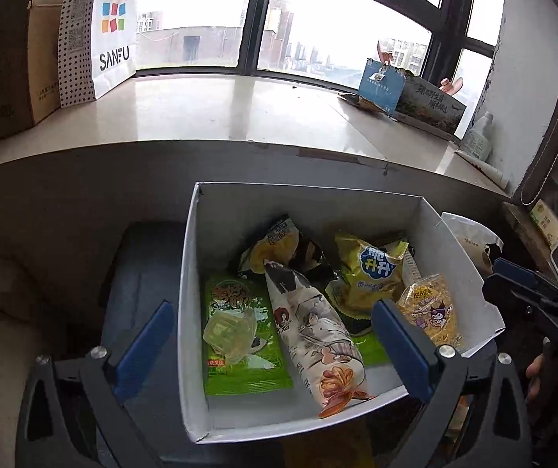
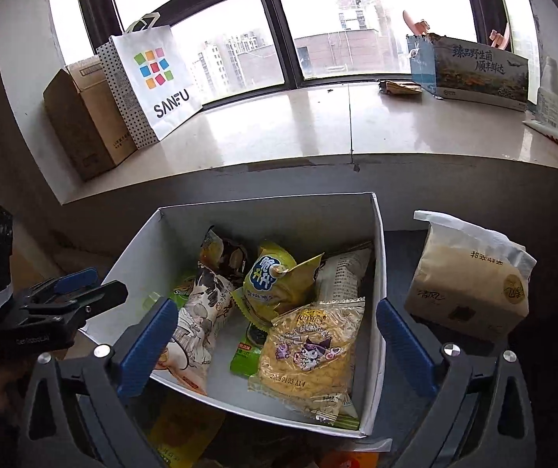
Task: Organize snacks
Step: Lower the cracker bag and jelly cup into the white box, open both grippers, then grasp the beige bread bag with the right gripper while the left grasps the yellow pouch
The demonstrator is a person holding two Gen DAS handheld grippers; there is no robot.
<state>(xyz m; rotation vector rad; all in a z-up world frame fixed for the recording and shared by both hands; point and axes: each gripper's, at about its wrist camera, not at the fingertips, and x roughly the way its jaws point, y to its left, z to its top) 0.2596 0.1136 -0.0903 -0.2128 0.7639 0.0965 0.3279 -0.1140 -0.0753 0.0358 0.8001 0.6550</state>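
Observation:
A white open box (image 1: 192,273) holds several snack packs. Lying in it are a green packet (image 1: 247,366) with a clear jelly cup (image 1: 230,331) on top, a white illustrated pouch (image 1: 317,335), a yellow bag (image 1: 368,277) and a yellow Kuromi noodle pack (image 1: 431,312). My left gripper (image 1: 274,306) hangs open above the box's near half, holding nothing. The right wrist view shows the same box (image 2: 130,269), the noodle pack (image 2: 310,355), the yellow bag (image 2: 275,277) and the pouch (image 2: 201,312). My right gripper (image 2: 275,304) is open and empty over them. Each gripper appears at the other view's edge.
A wrapped tissue pack (image 2: 470,280) stands just right of the box. Behind runs a pale window sill (image 2: 317,124) with a white SANFU paper bag (image 2: 158,78), a cardboard carton (image 2: 80,124) and a printed box (image 2: 477,74). A bottle (image 1: 477,136) stands at the sill's right end.

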